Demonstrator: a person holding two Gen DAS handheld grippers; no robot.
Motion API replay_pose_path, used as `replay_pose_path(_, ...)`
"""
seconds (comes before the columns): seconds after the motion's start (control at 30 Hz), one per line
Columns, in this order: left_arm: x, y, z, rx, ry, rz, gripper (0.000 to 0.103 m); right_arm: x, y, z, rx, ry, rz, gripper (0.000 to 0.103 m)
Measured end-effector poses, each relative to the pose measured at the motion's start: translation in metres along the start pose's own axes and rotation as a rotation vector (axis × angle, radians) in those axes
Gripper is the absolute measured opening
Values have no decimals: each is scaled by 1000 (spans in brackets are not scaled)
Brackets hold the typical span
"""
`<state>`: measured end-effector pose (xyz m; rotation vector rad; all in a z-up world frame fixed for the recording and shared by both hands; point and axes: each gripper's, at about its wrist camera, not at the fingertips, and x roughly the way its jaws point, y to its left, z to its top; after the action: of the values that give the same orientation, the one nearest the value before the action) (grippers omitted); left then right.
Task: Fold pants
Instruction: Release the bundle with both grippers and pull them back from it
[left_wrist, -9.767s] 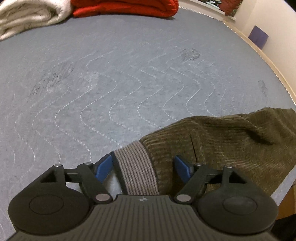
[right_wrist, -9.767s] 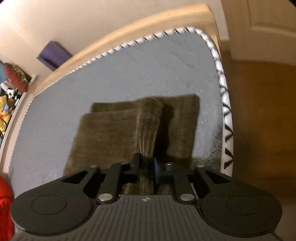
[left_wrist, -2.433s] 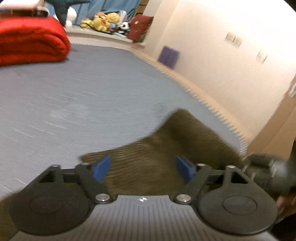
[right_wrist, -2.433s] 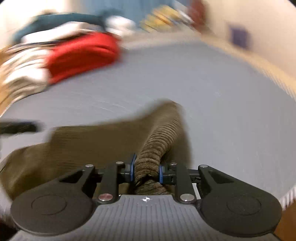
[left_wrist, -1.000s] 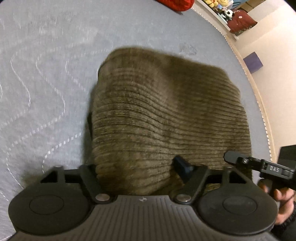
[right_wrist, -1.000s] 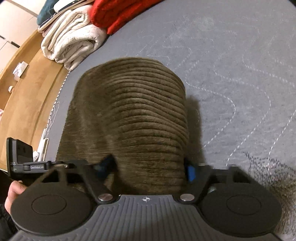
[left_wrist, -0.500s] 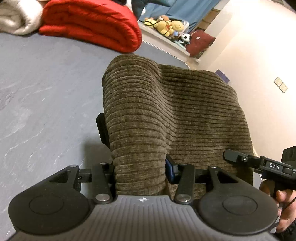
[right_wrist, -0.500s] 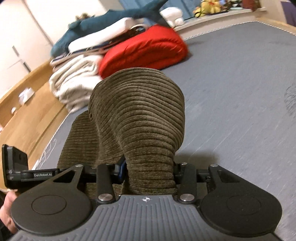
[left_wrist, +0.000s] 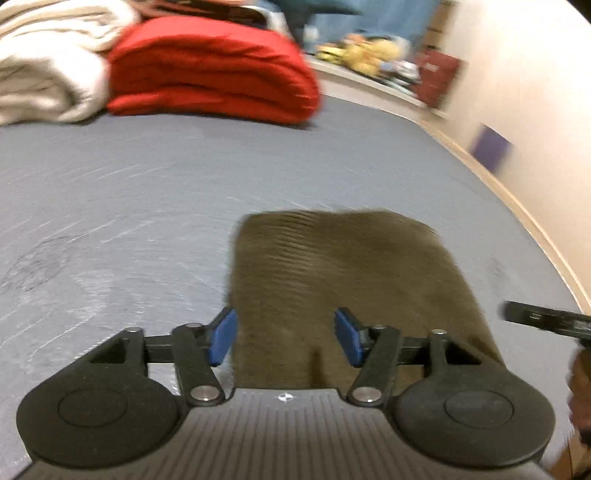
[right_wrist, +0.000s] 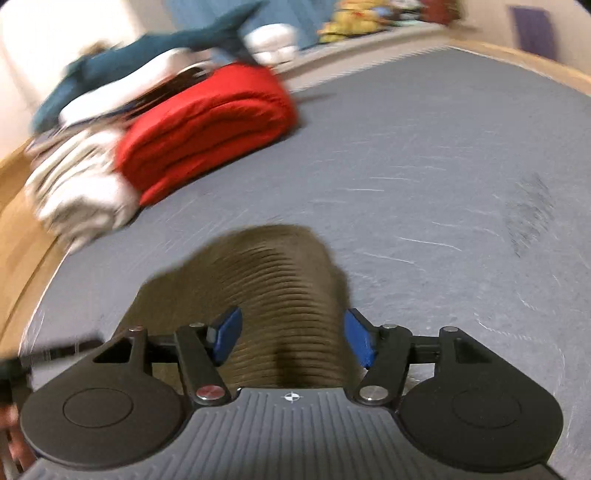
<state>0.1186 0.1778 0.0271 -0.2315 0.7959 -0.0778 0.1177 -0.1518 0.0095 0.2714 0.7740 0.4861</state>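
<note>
Both tools, left tool (left_wrist: 282, 336) and right tool (right_wrist: 291, 338), have just let go; our corduroy pants (left_wrist: 343, 280) now lie folded near the mattress's (left_wrist: 147, 206) right edge.

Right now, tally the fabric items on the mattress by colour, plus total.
Olive-brown: 1, the folded corduroy pants
Red: 1, the folded blanket
Cream/white: 1, the folded blanket
Total: 3
More items are piled behind the blankets in the right wrist view, too blurred to count.
</note>
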Motion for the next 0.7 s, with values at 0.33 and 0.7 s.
replay_pose_path(0.33, 21, -19, -67, 422, 293, 14, 16, 30, 24, -48, -354, 273, -23, 57)
replay_pose_path(0.7, 4, -38, -23, 282, 4, 52, 34, 6, 30, -32, -317, 41, -53, 60)
